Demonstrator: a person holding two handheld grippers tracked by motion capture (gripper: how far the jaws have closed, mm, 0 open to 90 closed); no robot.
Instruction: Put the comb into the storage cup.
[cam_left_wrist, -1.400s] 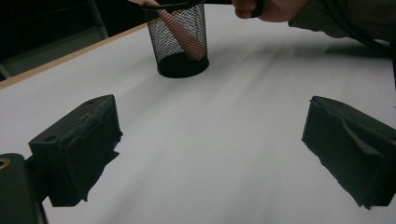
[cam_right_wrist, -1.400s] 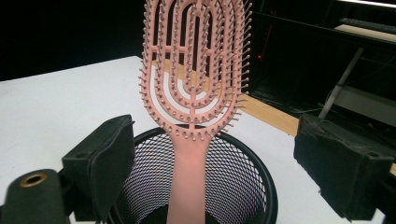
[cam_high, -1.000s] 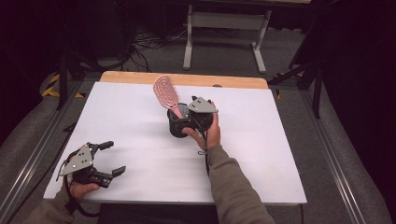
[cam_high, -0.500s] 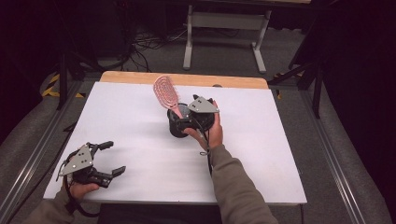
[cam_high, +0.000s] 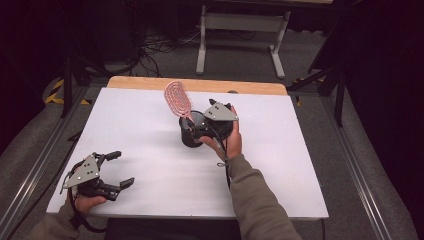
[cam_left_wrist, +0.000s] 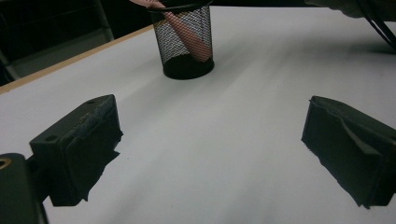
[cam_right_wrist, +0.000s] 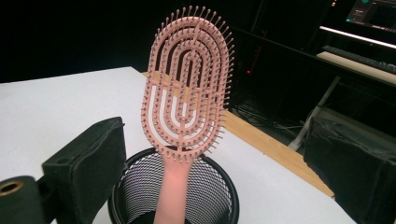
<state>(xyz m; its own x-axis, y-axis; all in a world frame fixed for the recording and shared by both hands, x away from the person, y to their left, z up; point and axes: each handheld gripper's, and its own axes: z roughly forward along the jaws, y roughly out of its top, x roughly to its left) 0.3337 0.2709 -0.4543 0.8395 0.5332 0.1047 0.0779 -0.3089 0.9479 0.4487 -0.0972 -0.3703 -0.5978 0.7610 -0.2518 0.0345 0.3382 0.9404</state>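
Down at the near left corner of the table (cam_high: 150, 200), the left gripper (cam_high: 116, 170) rests on the surface with its jaws spread wide and empty, pointing at the cup from well apart. Toward the middle, nearer the far edge, the right gripper (cam_high: 192, 125) sits right over the black mesh cup (cam_right_wrist: 173, 196), jaws parted on either side of the pink hairbrush (cam_right_wrist: 189, 88), gripping nothing. The brush stands handle-down in the cup, leaning on the rim. The release looks done, so the good move now is a straight backward lift, keeping both pads clear of the bristles so the brush doesn't tip the light cup over.
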